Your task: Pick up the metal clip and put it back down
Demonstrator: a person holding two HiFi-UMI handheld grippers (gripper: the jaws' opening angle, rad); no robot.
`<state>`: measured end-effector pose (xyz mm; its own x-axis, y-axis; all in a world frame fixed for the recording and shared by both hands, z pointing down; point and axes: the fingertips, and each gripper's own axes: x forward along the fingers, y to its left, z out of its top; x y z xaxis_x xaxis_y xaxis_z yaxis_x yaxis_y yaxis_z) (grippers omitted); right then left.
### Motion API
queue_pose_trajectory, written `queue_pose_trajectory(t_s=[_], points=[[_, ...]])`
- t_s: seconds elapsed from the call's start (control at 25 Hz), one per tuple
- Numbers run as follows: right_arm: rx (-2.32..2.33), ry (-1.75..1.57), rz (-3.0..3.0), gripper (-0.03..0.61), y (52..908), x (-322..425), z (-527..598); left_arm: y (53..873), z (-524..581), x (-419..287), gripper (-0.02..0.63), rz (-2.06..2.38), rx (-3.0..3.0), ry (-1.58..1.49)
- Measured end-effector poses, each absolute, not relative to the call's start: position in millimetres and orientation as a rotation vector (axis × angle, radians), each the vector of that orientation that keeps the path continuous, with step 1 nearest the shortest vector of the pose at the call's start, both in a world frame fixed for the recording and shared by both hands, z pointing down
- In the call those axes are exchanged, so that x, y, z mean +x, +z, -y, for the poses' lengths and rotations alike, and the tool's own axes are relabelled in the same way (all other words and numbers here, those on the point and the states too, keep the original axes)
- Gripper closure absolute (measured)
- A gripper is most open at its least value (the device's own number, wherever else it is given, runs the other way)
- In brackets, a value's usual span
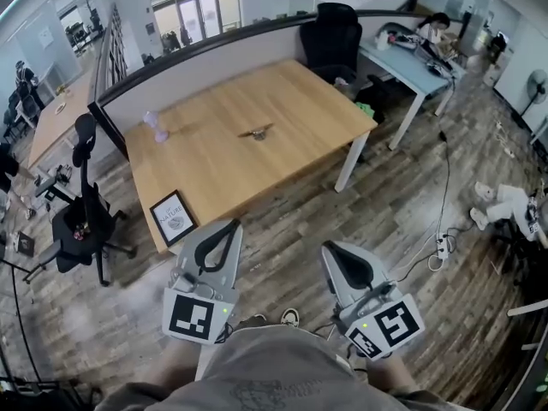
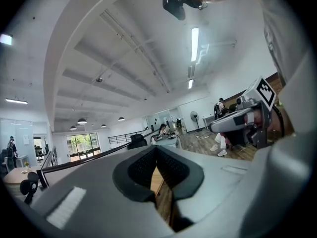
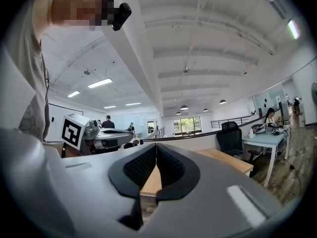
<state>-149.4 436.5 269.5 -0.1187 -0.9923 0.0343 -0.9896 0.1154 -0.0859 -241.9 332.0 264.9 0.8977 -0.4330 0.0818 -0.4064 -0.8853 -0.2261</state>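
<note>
The metal clip lies near the middle of the wooden table, far ahead of both grippers. I hold my left gripper level over the floor, short of the table's near edge; its black pads meet at the tips with nothing between them. My right gripper hangs beside it, also shut and empty. The clip does not show in either gripper view; only a sliver of tabletop is visible past the jaws.
A small purple object and a framed picture are on the table's left side. A black office chair stands at the left, another behind the table. A pale desk, floor cables and a seated person's legs are to the right.
</note>
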Motion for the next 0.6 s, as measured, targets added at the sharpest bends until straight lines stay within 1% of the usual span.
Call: queue_pose_trajectory(t_s=[0.16, 0.24, 0.32, 0.36, 0.6], points=[[-2.07, -0.133, -2.324, 0.565, 280.5, -142.0, -446.6, 275.5, -340.1, -233.3, 0.614, -0.646, -2.869, -0.201], [-2.077, -0.13, -2.322, 0.538, 283.3, -137.8, -448.6, 279.4, -341.2, -227.4, 0.614, -0.648, -2.876, -0.204], [-2.067, -0.144, -2.344, 0.478, 286.8, -135.9, -449.5, 282.0, -341.3, -222.0, 0.614, -0.648, -2.882, -0.207], [-2.06, -0.152, -2.361, 0.471, 289.0, -135.3, -449.5, 282.8, -340.9, -219.6, 0.614, -0.649, -2.882, -0.209], [-2.077, -0.16, -2.371, 0.471, 299.6, -118.0, -434.6, 292.1, -331.1, -201.3, 0.614, -0.624, -2.881, -0.22]])
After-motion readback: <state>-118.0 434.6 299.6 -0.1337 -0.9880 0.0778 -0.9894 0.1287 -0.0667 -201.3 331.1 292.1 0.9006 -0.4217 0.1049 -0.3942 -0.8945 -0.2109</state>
